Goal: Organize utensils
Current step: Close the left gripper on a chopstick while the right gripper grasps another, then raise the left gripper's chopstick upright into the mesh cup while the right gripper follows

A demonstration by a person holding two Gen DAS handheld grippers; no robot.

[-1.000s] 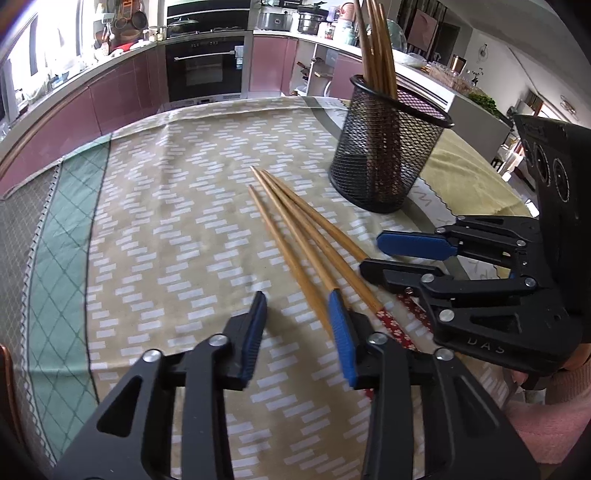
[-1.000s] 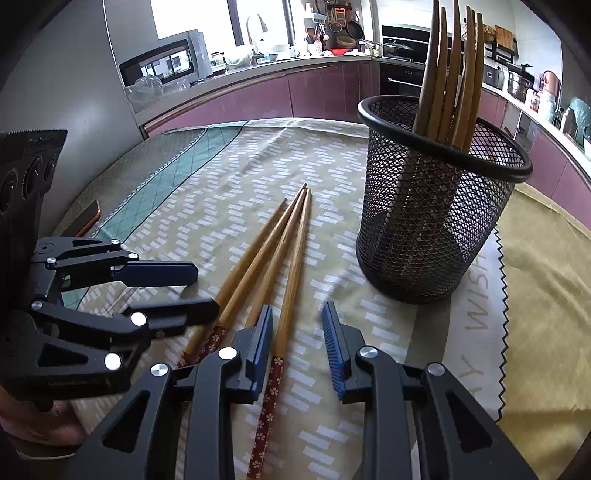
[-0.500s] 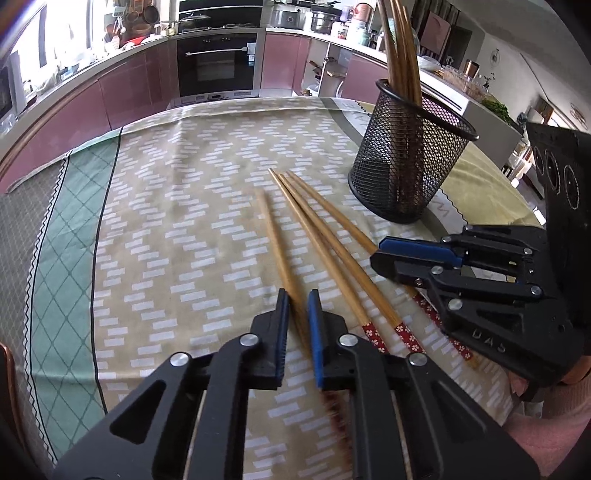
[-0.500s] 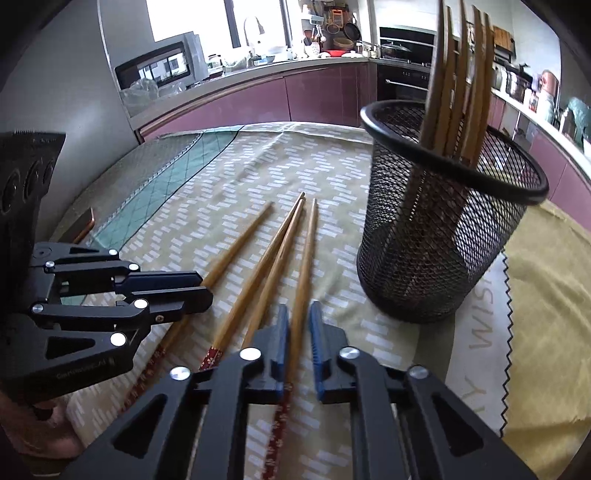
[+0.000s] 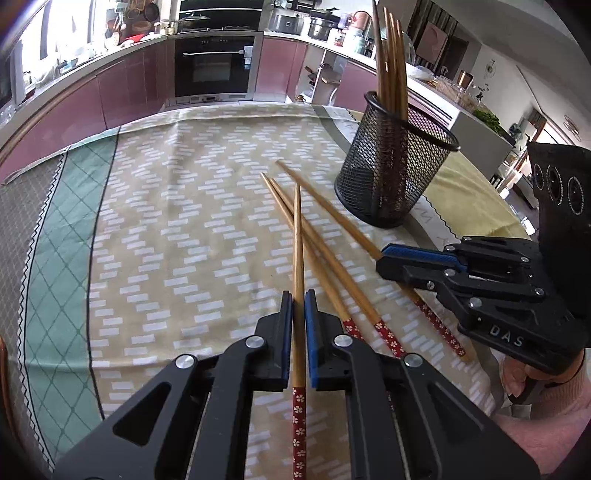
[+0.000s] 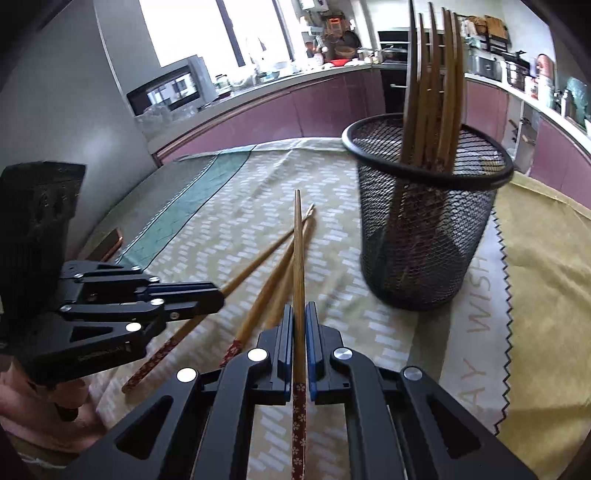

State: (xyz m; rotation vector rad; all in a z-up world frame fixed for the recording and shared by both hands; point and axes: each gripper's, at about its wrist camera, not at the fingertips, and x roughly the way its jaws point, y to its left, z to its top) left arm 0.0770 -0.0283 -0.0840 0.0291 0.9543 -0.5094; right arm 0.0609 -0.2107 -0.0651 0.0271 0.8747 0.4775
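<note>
home kitchen: built-in oven [image 5: 214, 70], mauve cabinets [image 5: 110, 99], microwave [image 6: 166, 92], pots on worktop [image 5: 317, 27], window [image 6: 192, 29].

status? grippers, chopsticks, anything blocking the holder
Left gripper shut on one chopstick. Right gripper shut on another chopstick. Two loose chopsticks on the tablecloth. Mesh holder upright, path clear.

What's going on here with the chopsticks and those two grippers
A person holds a gripper in each hand at a cloth-covered table. The left gripper is shut on one chopstick, and the right gripper is shut on another chopstick. Two loose chopsticks lie on the cloth between them. A mesh cup nearby already holds several chopsticks upright. Neither gripped chopstick has reached the cup yet.
</note>
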